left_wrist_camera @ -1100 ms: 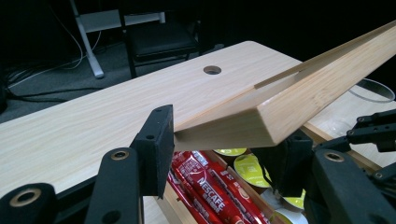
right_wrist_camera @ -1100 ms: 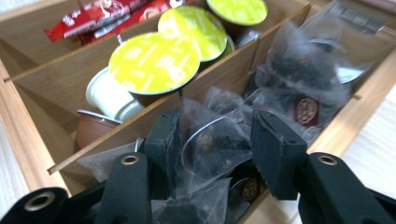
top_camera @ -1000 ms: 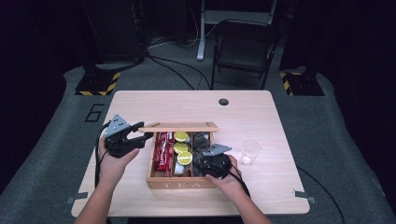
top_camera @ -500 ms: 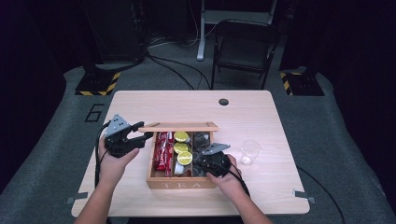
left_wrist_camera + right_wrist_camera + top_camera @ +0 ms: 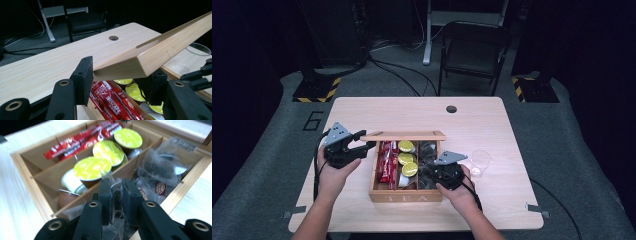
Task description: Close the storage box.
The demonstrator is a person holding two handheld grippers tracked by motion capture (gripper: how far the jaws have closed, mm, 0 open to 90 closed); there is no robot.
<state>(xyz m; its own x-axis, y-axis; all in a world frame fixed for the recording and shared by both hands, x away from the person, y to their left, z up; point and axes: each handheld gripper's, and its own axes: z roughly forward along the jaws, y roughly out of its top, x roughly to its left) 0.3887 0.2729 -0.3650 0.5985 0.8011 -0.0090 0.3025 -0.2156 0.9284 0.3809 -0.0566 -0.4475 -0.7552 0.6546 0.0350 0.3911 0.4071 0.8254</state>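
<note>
- High view: a wooden tea box (image 5: 404, 192) sits on the near half of a light wood table (image 5: 472, 125), its long side running left to right, with "TEA" on the front wall.
- Its lid (image 5: 403, 135) stands open along the far edge, long axis left to right, and the left gripper (image 5: 362, 147) meets the lid's left end from the left side of the box.
- Three compartments run front to back: red Nescafe sticks (image 5: 386, 160) on the left, yellow-green capsules (image 5: 407, 159) in the middle, dark clear-wrapped tea bags (image 5: 428, 152) on the right.
- The right gripper (image 5: 432, 175) dips into the right compartment; a clear plastic cup (image 5: 480, 161) stands just beside the box on the right.
- Room: dark grey floor, a black folding chair (image 5: 472, 50) beyond the table, cables, and yellow-black striped bases at both sides.
- Left gripper view: the lid (image 5: 155, 53) slants up to the right, its near corner sitting between the spread jaws, the left pad (image 5: 85, 80) touching its edge; whether the right pad touches, I cannot tell.
- Below lie the sticks (image 5: 110, 100) and capsules (image 5: 135, 90); a round hole (image 5: 113, 38) marks the tabletop.
- Right gripper view: the jaws are nearly pressed together, pinching the crinkled clear wrap of a tea bag (image 5: 115, 202) over the right compartment.
- More bags (image 5: 162, 172) lie ahead, capsules (image 5: 108, 151) in the middle, sticks (image 5: 75, 145) farthest.
</note>
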